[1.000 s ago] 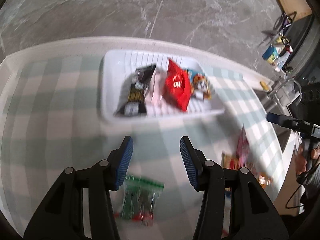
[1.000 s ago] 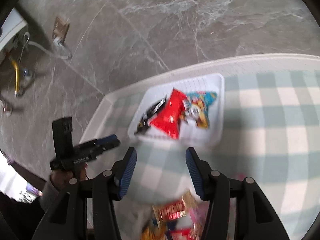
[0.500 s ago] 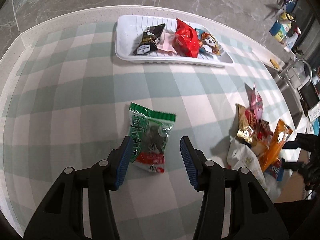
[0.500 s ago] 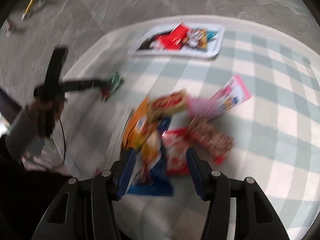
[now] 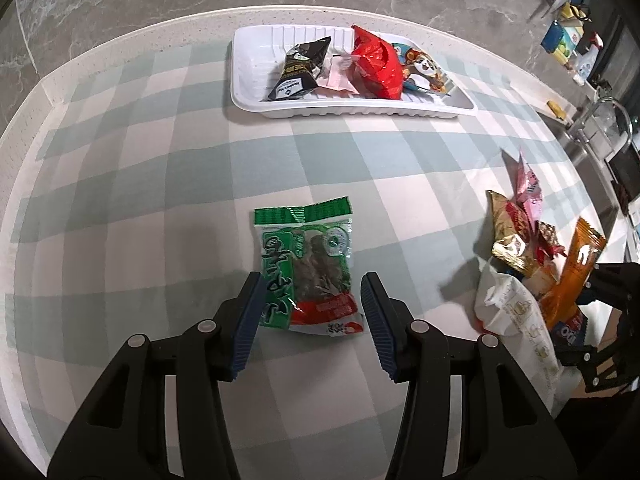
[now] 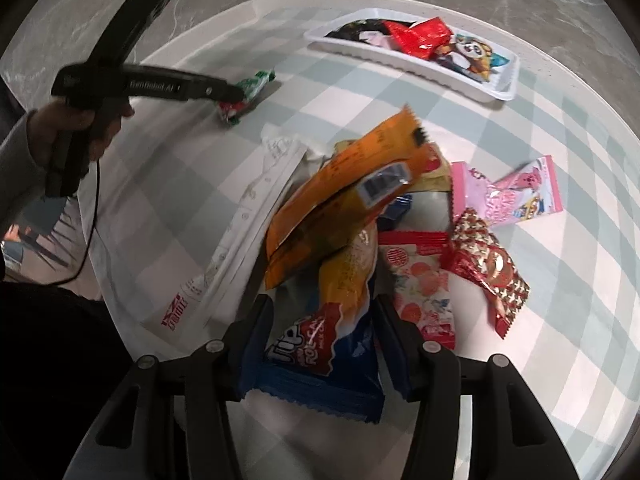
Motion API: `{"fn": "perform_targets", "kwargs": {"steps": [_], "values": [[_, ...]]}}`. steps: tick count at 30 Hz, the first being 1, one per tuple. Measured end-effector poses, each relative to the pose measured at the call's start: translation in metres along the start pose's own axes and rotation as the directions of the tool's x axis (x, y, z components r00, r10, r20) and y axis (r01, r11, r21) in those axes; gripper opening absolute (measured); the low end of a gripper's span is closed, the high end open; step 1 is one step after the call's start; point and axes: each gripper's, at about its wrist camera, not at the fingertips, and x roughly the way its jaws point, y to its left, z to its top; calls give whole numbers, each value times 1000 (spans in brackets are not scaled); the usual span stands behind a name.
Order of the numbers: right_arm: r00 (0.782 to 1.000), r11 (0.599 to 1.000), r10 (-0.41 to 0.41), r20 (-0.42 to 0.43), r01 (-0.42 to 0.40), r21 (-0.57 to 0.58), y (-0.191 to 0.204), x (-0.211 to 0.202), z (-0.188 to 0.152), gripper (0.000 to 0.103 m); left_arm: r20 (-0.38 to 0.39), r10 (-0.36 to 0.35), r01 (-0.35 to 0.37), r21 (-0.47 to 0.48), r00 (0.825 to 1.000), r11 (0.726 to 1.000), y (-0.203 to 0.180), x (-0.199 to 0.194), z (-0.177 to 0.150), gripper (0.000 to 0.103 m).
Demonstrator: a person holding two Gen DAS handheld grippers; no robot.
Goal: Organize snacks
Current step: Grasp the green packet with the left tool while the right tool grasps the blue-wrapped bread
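Observation:
A green snack packet lies flat on the checked tablecloth. My left gripper is open and straddles its near end, one pad at each side edge. In the right wrist view the same packet shows at the left gripper's tip. My right gripper is open over a pile of snacks, with a blue packet between its fingers. An orange packet leans over the blue one. The white tray at the far edge holds a black packet, a red packet and a panda packet.
The pile also has a pink packet, a red starred packet, a peach-print packet and a white paper bag. A hand holds the left gripper. A tap and bottles stand beyond the table's right edge.
Both grippers came down toward the table. The left one settled around the green packet. The right one swung from facing the tray to the snack pile, and the blue packet now lies between its fingers.

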Motion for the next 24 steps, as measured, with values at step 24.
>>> {"fn": "perform_targets", "kwargs": {"steps": [24], "values": [[996,990,87,30,-89,112,-14,3,-2,30,-3,-124,124,-27,992,992,7,16,5,29]]}}
